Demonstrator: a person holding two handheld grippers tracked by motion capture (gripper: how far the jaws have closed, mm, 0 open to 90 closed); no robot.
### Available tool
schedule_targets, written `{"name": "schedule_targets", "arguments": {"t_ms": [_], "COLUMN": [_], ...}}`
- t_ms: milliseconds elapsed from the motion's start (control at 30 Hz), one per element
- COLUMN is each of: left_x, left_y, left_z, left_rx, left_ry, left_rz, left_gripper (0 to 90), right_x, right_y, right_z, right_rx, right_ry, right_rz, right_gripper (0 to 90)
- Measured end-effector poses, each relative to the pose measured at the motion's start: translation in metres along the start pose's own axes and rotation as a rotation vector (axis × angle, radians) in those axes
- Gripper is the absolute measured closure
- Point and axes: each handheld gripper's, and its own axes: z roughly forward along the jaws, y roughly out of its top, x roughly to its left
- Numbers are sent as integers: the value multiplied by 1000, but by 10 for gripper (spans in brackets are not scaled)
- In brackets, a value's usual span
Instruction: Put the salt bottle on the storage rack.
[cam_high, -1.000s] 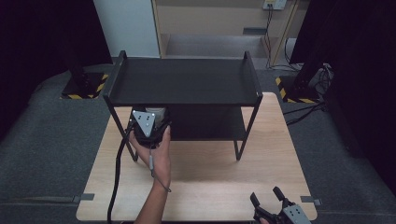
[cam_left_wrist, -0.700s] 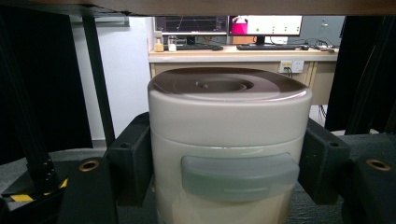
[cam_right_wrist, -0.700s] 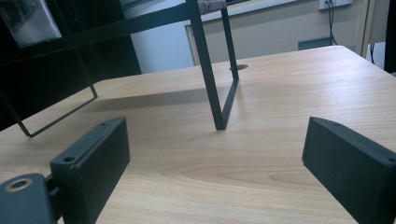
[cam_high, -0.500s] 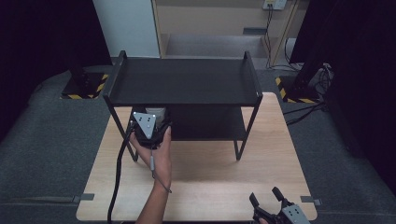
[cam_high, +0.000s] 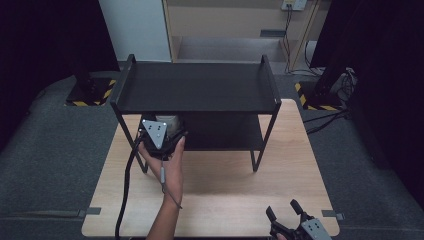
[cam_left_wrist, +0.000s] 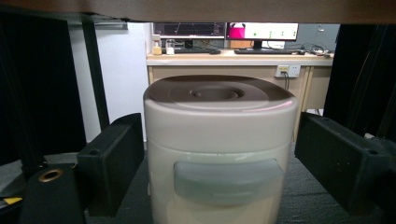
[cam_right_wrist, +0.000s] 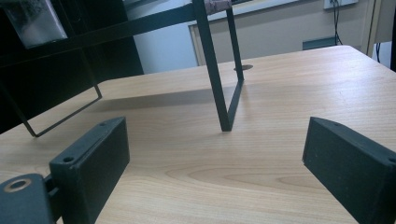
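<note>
Left gripper (cam_left_wrist: 219, 154), jaws just opened off the white canister (cam_left_wrist: 219, 149) on the rack's lower shelf (cam_high: 225, 131); a skewed withdrawal risks toppling it.

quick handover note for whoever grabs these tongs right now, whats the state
Left tongs: jaws have just been opening; the white lidded container stands between them on the lower shelf of the black rack, with a gap at each pad, so it is released.
Right tongs: open, nothing between them, low over the wooden table near its front right corner.
Done: container placed on the lower shelf.
Left: probably back the left tongs out from under the top shelf without nudging the container.
</note>
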Motion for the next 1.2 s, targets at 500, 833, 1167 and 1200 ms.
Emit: {"name": "schedule_targets", "arguments": {"t_ms": [500, 833, 1167, 1200], "left_x": [1, 2, 3, 3], "left_y": [-4, -7, -12, -13], "left_z": [-18, -34, -50, -53], "left_rx": [-24, -41, -54, -57], "left_ry": [2, 0, -21, -24], "left_rz": [-8, -12, -13, -12], "left_gripper": [110, 102, 99, 97], "right_x": [2, 5, 8, 9], "right_y": [2, 4, 5, 5], "right_z": [-1, -3, -4, -5], "right_rx": [-8, -15, -20, -22], "right_ry": [9, 15, 19, 19], "right_rz": [-4, -8, -11, -12], "right_gripper": [64, 61, 60, 60]}}
